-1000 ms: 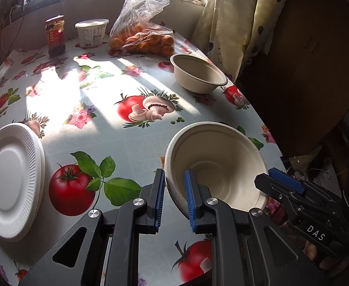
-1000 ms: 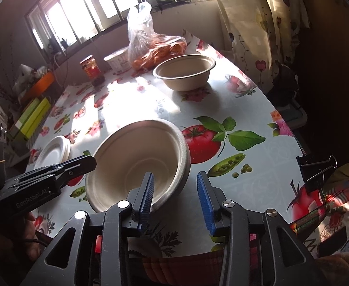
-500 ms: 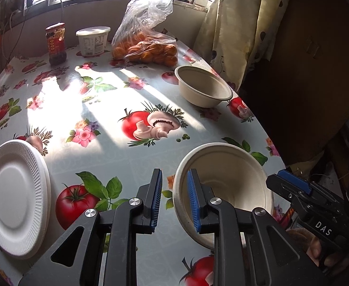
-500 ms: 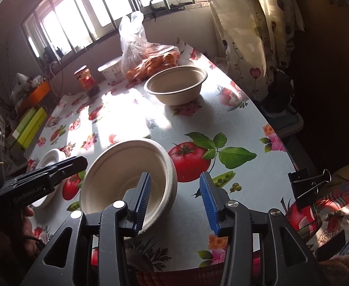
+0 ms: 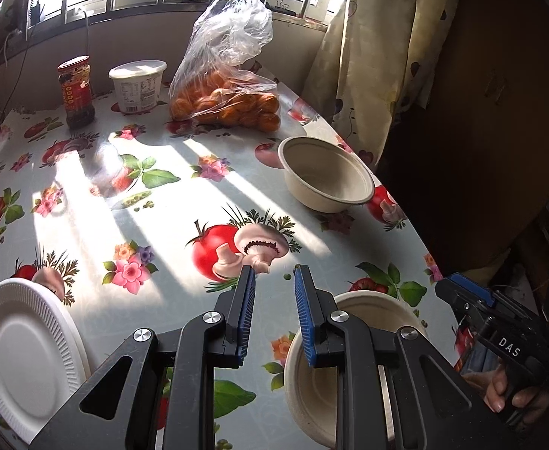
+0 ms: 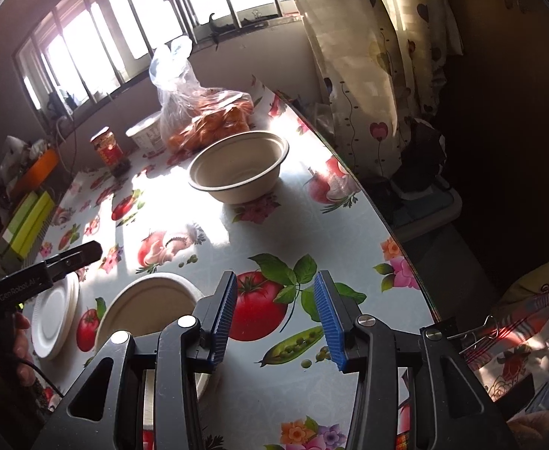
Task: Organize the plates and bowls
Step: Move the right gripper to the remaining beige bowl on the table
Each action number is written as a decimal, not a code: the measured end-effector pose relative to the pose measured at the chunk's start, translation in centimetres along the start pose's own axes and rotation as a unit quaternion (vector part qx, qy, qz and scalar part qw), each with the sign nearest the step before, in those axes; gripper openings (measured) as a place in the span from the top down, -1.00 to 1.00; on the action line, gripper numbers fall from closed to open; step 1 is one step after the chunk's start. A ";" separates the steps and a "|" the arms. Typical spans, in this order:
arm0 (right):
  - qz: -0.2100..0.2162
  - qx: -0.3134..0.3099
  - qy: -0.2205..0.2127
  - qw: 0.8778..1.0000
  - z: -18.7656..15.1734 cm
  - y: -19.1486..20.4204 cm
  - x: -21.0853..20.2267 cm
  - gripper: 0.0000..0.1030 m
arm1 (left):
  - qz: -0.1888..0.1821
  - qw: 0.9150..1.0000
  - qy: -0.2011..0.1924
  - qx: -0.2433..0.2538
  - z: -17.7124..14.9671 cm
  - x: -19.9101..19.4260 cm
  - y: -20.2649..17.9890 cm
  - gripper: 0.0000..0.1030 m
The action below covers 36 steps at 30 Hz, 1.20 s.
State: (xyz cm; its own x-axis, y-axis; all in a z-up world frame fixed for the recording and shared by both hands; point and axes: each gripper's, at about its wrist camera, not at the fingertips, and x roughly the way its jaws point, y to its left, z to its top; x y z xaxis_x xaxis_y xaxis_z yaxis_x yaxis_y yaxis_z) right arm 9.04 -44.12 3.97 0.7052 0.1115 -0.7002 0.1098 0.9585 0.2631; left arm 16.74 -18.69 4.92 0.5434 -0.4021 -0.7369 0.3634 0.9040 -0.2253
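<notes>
Under the left gripper's (image 5: 270, 307) parted jaws: near bowl (image 5: 311, 386), light, thin, crushable; pinch its rim. Right gripper (image 6: 274, 313) jaws apart, empty.

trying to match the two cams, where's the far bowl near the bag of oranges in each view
Left wrist view: the far bowl sits right of centre in the upper half, by the table's right edge.
Right wrist view: the far bowl is just left of centre in the upper half.
Shared landmark: the bag of oranges just behind it.
</notes>
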 end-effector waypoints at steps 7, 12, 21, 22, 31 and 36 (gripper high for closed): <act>-0.010 -0.005 0.000 1.000 2.2 -1.1 1.4 0.18 | 0.004 1.000 -0.002 -0.005 2.5 1.6 1.1 0.56; -0.006 -0.003 -0.001 1.000 4.0 -1.6 2.4 0.18 | -0.008 1.000 0.003 -0.006 3.9 3.1 1.3 0.56; 0.003 0.002 0.010 1.000 6.8 -2.3 5.3 0.18 | -0.016 1.000 0.006 -0.017 6.5 5.6 1.7 0.56; 0.003 0.002 0.012 1.000 7.0 -2.3 5.6 0.18 | -0.016 1.000 0.009 -0.017 6.8 6.0 1.7 0.56; 0.010 -0.002 0.023 1.000 8.7 -2.6 8.0 0.18 | -0.027 0.999 0.024 -0.024 8.2 8.4 1.7 0.56; 0.022 -0.002 0.029 0.999 9.3 -2.5 9.1 0.18 | -0.034 0.999 0.023 -0.023 8.8 9.1 1.5 0.56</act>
State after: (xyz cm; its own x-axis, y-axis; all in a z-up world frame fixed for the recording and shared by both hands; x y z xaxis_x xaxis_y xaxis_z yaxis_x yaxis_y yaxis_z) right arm 21.70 -47.95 3.17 0.6675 0.1675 -0.7255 0.0769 0.9537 0.2909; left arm 28.88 -22.23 3.47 0.4831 -0.4558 -0.7475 0.3617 0.8814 -0.3037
